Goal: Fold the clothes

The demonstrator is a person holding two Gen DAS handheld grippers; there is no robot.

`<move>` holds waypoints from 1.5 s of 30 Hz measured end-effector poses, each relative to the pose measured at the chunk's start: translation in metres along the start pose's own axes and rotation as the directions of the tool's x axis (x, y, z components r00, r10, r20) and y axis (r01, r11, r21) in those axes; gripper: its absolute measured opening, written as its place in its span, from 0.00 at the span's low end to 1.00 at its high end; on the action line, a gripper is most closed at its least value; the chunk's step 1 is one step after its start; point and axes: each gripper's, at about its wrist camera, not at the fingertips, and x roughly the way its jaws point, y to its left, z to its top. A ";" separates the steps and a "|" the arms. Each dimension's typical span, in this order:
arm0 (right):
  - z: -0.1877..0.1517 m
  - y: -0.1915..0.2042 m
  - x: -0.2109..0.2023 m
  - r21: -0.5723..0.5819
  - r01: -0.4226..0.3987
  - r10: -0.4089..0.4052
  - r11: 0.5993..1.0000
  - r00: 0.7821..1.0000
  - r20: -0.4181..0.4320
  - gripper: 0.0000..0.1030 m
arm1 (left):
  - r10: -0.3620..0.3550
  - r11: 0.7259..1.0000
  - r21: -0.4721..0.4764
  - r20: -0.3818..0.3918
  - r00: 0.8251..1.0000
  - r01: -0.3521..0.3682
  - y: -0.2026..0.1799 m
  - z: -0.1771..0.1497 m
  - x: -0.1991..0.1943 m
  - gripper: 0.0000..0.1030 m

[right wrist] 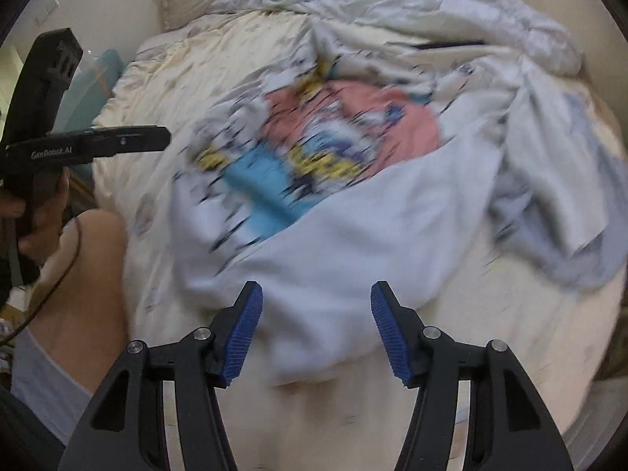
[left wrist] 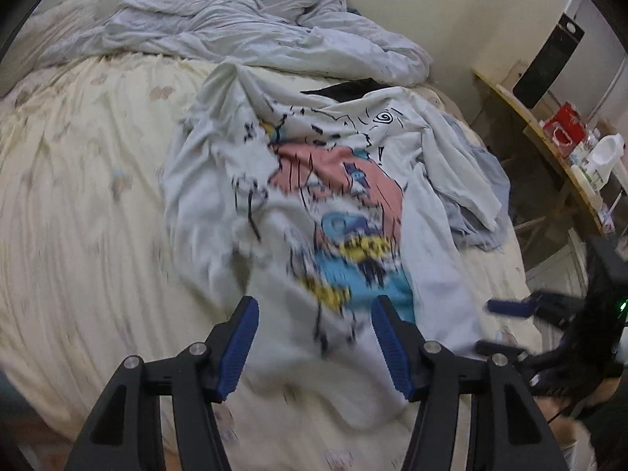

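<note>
Left wrist view: both grippers, left gripper [left wrist: 314,347] and right gripper [right wrist: 316,331], hang released over the crumpled cartoon-print T-shirt [left wrist: 314,180], probably lining up near-hem grabs.

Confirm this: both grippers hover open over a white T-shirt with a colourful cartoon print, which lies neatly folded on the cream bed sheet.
Not quite. The T-shirt is not neatly folded: it lies crumpled and spread out, as both wrist views show. The rest holds: the left gripper and right gripper are open with nothing between their pads, and the shirt rests on the cream bed sheet.
</note>
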 end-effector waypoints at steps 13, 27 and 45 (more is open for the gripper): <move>0.000 0.033 0.041 0.041 0.123 -0.123 0.992 0.992 -0.006 0.12 | 0.005 0.995 -0.100 0.170 0.986 0.012 0.020 -0.043 -0.010 0.59; -0.037 -0.092 -0.153 0.435 0.036 -0.182 0.900 0.937 0.299 0.05 | -0.002 0.996 -0.091 0.145 0.989 0.016 0.019 -0.046 -0.003 0.59; -0.122 -0.170 -0.078 0.459 0.337 -0.354 0.822 0.934 -0.053 0.05 | -0.010 0.999 0.035 -0.097 0.995 0.014 0.010 -0.045 0.029 0.59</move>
